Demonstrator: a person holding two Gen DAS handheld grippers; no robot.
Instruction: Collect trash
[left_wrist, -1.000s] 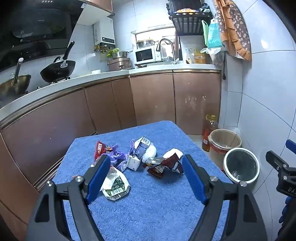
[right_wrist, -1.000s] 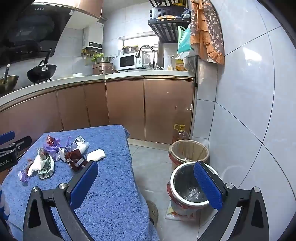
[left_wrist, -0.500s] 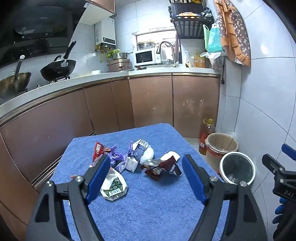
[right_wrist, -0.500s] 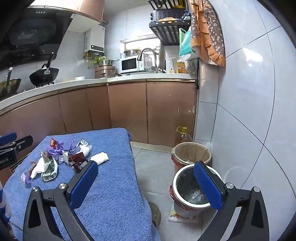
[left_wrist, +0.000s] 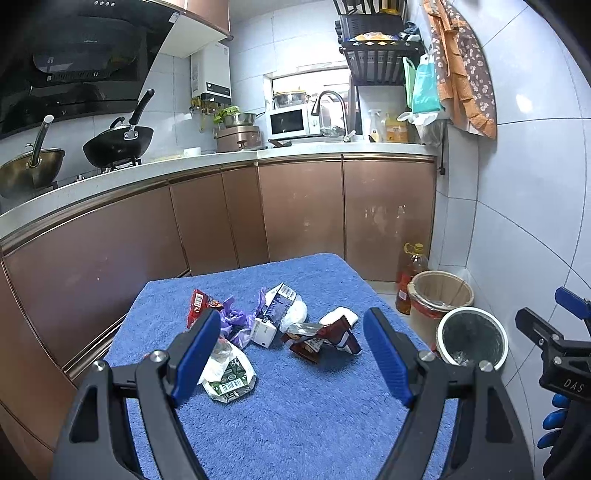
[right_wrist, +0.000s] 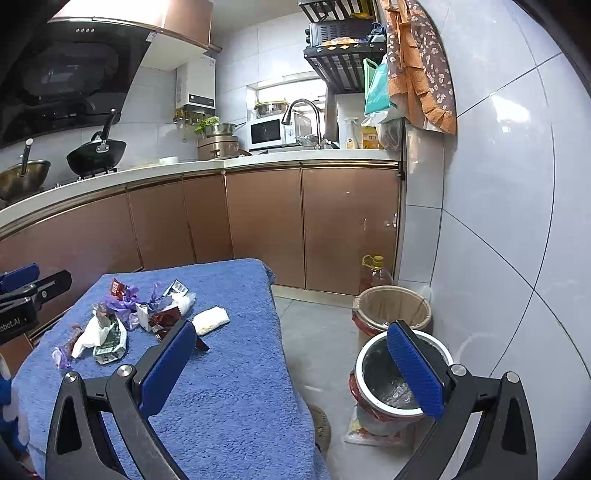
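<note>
Left gripper (left_wrist: 293, 352) fingers spread wide above wrappers (left_wrist: 321, 338), holding nothing, right gripper (right_wrist: 291, 369) likewise wide, empty

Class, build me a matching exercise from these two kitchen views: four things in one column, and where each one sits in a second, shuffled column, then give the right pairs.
Things:
1. black wok
2. oil bottle
3. white tissue wad
4. floral cloth

Places:
A. hanging on the tiled wall
B. on the blue towel over the table
C. on the stove
D. on the floor behind the wicker bin

Pairs: 1-C, 2-D, 3-B, 4-A
</note>
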